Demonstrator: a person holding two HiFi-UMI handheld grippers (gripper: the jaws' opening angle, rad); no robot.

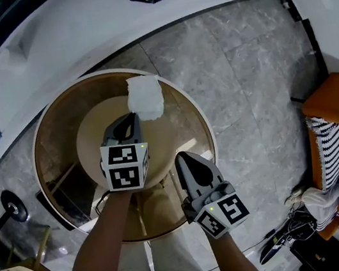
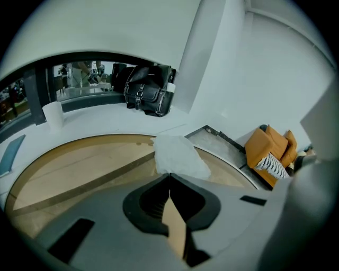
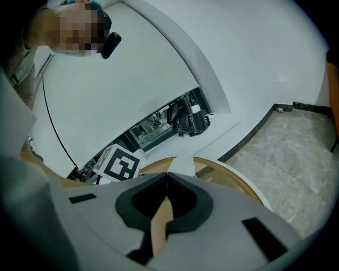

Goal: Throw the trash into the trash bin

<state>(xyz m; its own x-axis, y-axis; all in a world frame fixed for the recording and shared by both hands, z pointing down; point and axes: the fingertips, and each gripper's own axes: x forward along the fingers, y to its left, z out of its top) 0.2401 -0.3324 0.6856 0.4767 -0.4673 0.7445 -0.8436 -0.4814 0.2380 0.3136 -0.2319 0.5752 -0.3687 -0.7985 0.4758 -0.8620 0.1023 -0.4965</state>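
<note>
head view: tissue wad (image 1: 144, 97) lies on the round glass table (image 1: 49, 153), toward the far rim at 12 o'clock, long axis roughly 12 to 6. left gripper (image 1: 133, 118) has its tips at the wad's near edge, and the wad runs off toward 1 o'clock from them. right gripper (image 1: 183, 159) sits at 5 o'clock of the left, farther from the wad. open floor (image 1: 245, 86) at 3 o'clock. no bin seen.

left gripper view: jaws closed together, wad's near corner at the tips, apparently pinched. room above looks free for a lift.

right gripper view: jaws closed, nothing between. wad ahead at 12 o'clock, apart.
</note>
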